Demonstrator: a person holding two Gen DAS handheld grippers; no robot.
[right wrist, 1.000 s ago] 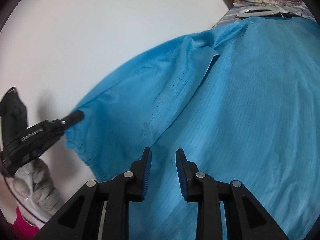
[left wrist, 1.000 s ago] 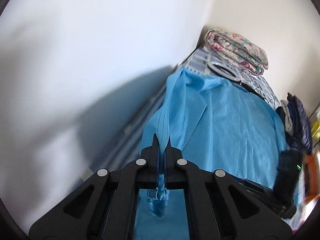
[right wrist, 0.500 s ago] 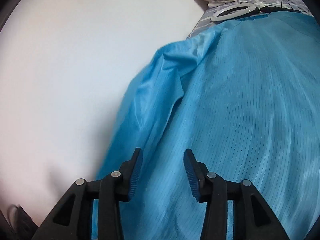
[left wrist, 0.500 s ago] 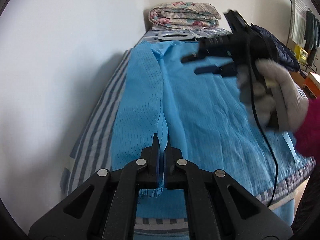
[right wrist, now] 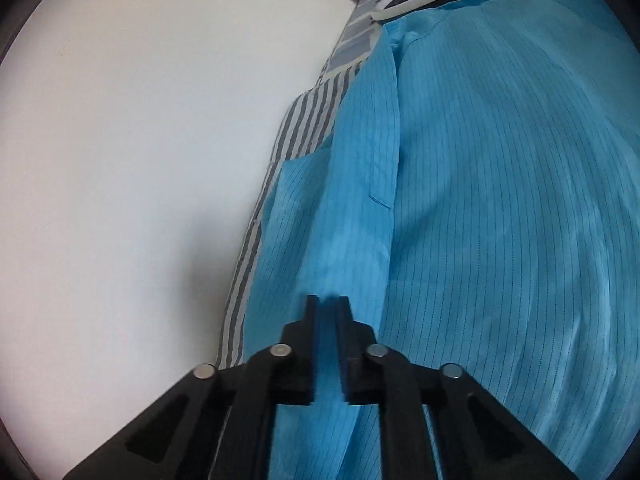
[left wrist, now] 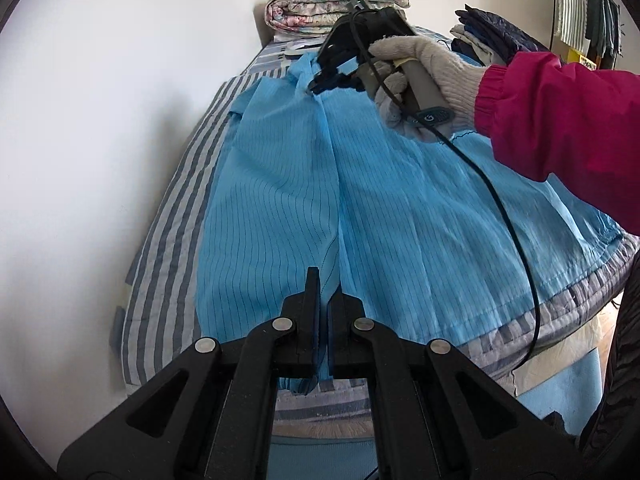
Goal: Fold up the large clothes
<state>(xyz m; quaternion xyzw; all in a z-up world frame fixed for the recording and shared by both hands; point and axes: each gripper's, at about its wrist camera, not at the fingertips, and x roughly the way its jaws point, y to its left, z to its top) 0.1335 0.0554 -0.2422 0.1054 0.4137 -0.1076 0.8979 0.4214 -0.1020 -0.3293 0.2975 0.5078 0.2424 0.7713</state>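
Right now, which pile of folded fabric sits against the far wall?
The flowered quilt; the dark pile of clothes lies further right, away from that corner.

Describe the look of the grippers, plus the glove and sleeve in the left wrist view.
The left gripper is matte black, with angular fingers and round silver pins. The right gripper is black with a grey handle and a thin black cable. The hand wears a grey knit glove, and the sleeve is magenta with an elastic cuff.

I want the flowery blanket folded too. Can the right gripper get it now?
Probably not yet: the right gripper is shut on the blue garment, with the blanket farther back on the bed.
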